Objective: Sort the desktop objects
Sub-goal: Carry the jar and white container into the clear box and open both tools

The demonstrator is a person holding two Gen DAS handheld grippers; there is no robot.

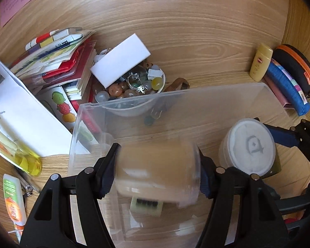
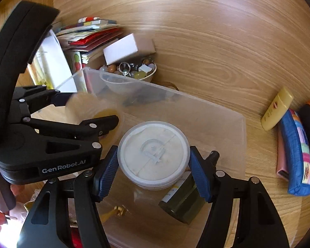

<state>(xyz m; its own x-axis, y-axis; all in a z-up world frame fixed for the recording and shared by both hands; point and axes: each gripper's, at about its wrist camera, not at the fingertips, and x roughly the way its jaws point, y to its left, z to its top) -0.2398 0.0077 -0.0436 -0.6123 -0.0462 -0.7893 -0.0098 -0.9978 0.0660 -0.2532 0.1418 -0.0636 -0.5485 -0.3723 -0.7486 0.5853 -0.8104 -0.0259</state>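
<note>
Nearest the left wrist camera, the left gripper [image 1: 158, 169] is closed on a clear jar [image 1: 157, 171] with pale amber contents, blurred by motion and held over the clear plastic bin [image 1: 274, 99]. Its two pads press opposite sides of the jar's round wall. The jar looks rigid and smooth, so it is probably slippery, and may be breakable if it is glass; a hold across the middle of the wall seems safest.

Just to the right of the jar, also over the bin, the right gripper [image 2: 153, 161] clamps a round white tub [image 2: 154, 154] by its lid rim, blue ribbed pads on both sides. The tub looks like light, stiff plastic, and the rim gives a firm edge to hold.

Inside the bin, beneath the tub, lie a dark green bottle [image 2: 184, 202] on its side and a small gold-coloured item [image 2: 119, 209]. A small pale block with black buttons [image 1: 146, 205] sits under the jar.

Behind the bin stands a white bowl [image 1: 162, 82] heaped with polished stones, beads and metal rings, with a white box [image 1: 121, 61] resting across it. Left of the bin is a stack of booklets [image 1: 57, 60]. Right of the bin are a yellow tube [image 1: 261, 62] and a blue pouch [image 1: 287, 86].
</note>
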